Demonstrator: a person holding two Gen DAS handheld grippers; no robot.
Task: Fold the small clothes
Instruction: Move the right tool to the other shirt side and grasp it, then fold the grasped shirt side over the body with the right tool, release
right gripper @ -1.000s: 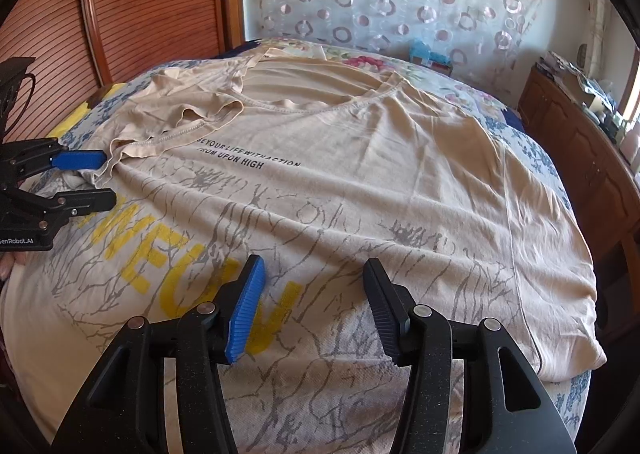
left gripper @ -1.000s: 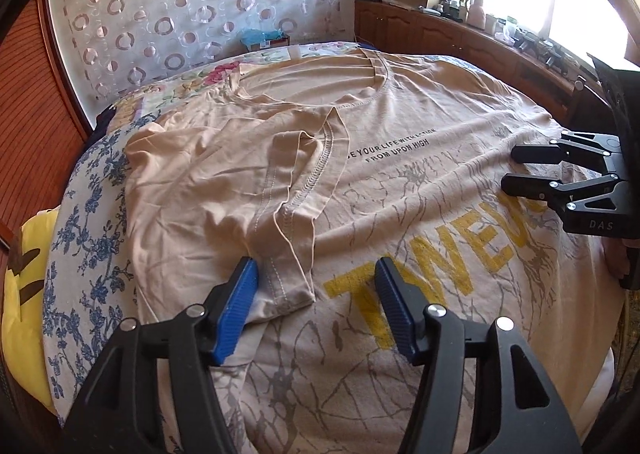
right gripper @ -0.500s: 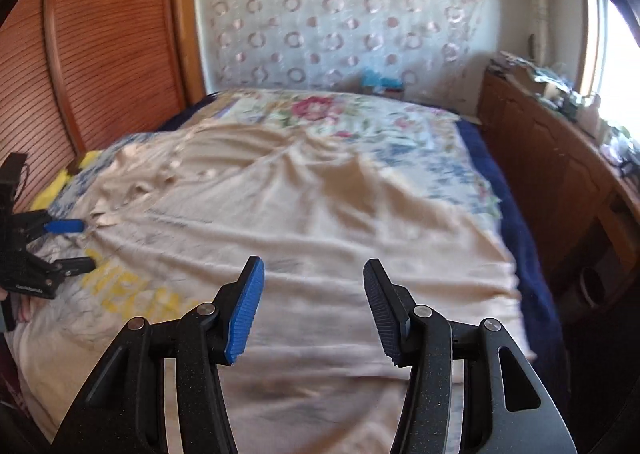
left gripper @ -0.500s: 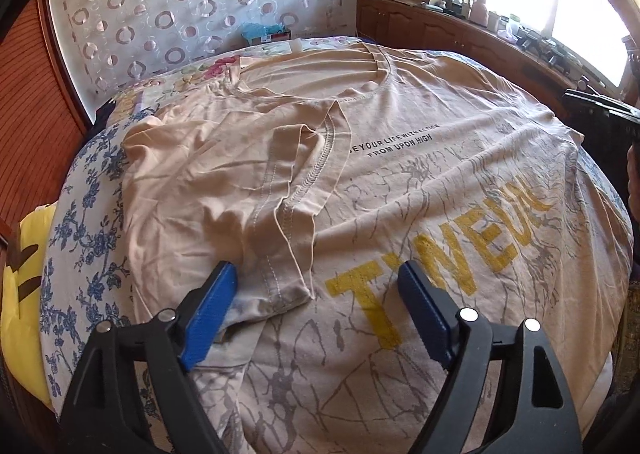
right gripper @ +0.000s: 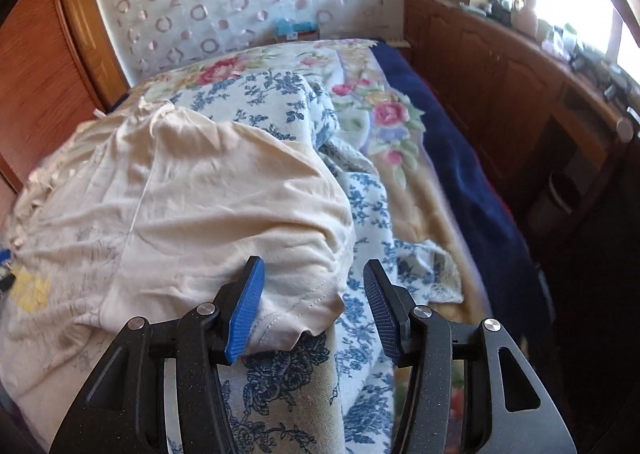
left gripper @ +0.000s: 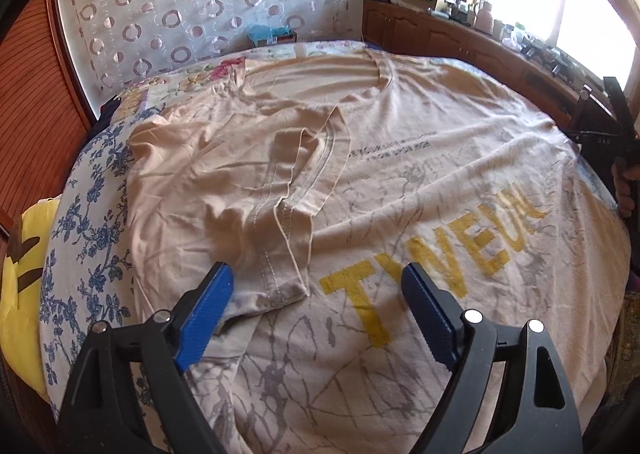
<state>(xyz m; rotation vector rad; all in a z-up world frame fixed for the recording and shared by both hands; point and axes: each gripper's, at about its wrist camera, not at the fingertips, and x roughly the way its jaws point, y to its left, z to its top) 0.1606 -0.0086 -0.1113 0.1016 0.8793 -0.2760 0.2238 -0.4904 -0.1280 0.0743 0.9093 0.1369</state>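
Having just opened off the folded sleeve, left gripper stands empty while right gripper, open, has swung to the shirt's unfolded sleeve.

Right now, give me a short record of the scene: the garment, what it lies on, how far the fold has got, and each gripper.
garment: beige T-shirt, yellow lettering, spread flat
surface: floral bedspread
fold: one sleeve folded in over the chest; far sleeve still out
left gripper: jaws have just been opening, nothing pinched
right gripper: open, sleeve hem between the jaws, not pressed
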